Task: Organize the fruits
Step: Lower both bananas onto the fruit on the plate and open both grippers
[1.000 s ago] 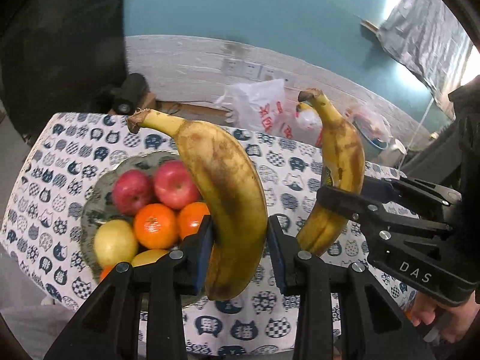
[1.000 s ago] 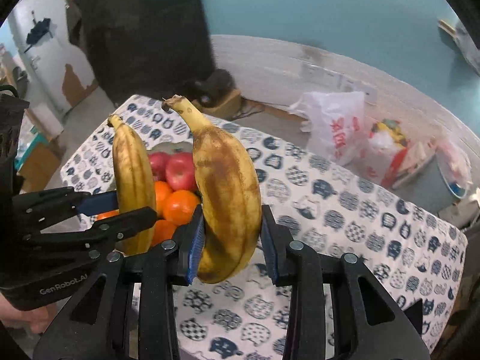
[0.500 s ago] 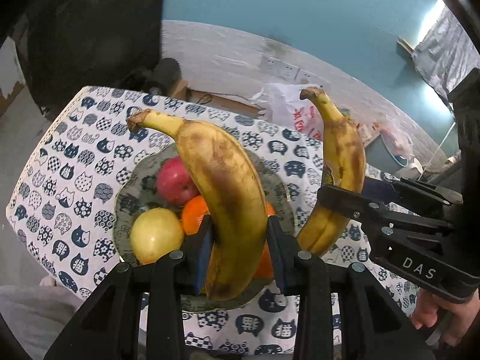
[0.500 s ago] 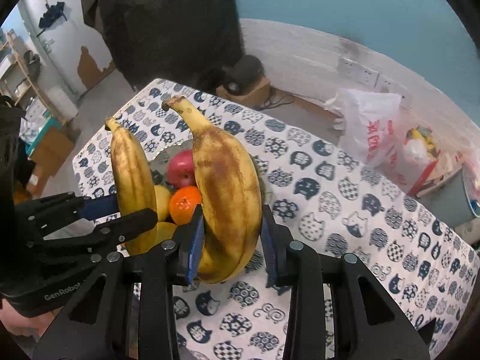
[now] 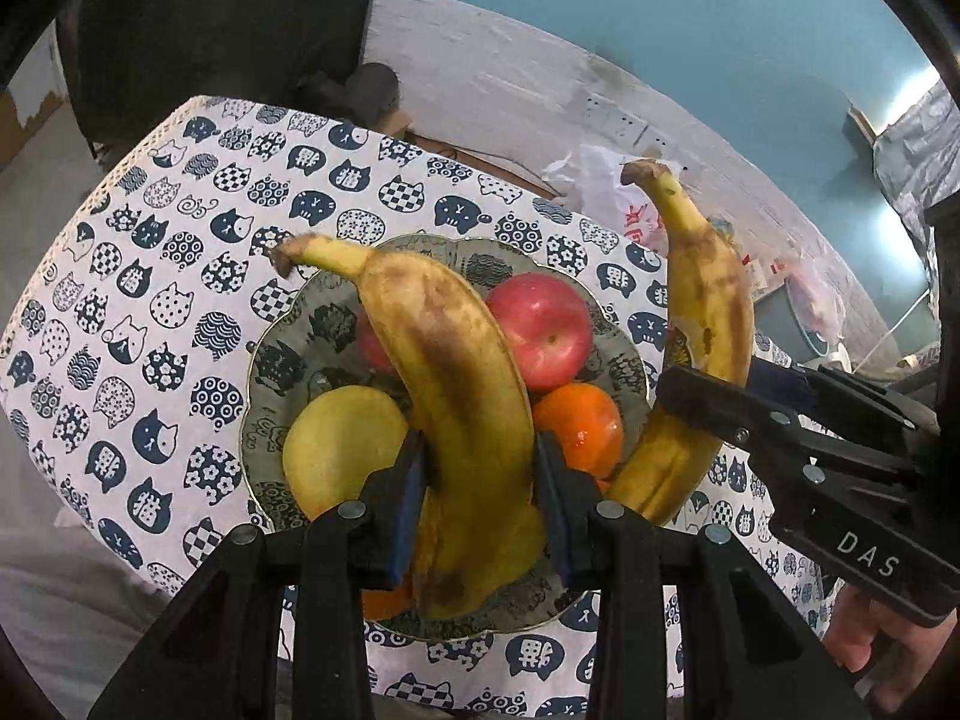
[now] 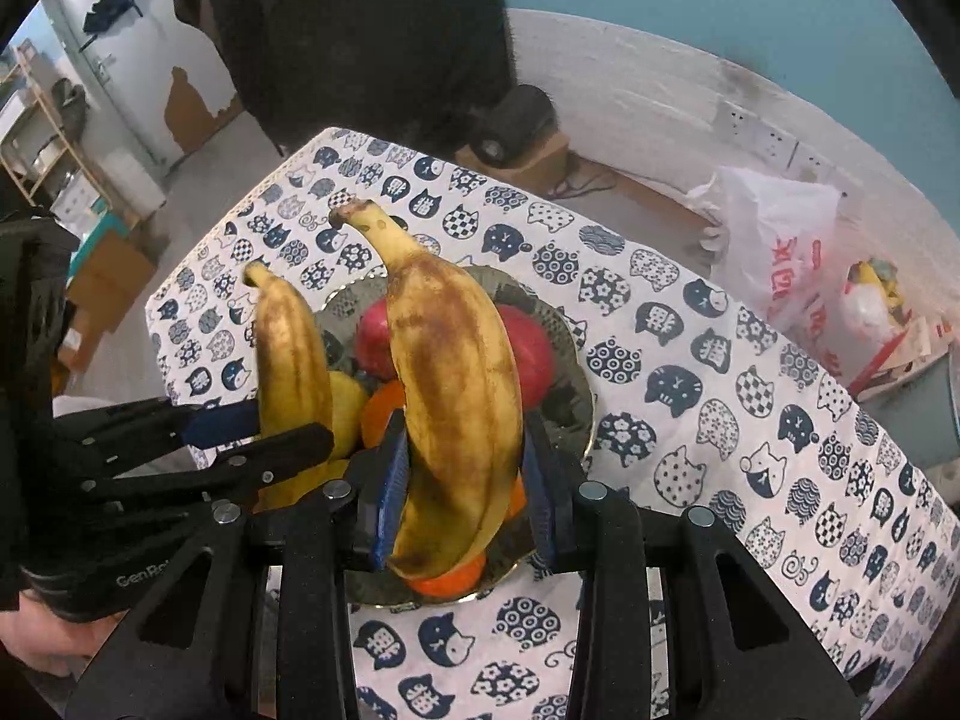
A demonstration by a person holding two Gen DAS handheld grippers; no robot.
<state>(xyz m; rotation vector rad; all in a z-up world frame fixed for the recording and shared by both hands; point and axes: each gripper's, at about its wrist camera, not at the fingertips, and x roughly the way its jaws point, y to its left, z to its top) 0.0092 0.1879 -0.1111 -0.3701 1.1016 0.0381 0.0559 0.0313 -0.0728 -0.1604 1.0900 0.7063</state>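
Right gripper (image 5: 744,414) marked "DAS", left gripper (image 6: 264,438) marked "GenRo…", each clamped on a banana (image 5: 462,414).

We look steeply down along each tool, close above the bench (image 5: 180,276). Both views share the fruit plate (image 5: 270,360) (image 6: 576,384).

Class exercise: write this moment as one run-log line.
left gripper: shut on left banana | right gripper: shut on right banana | both above fruit plate | plate: red apples, oranges, yellow fruit
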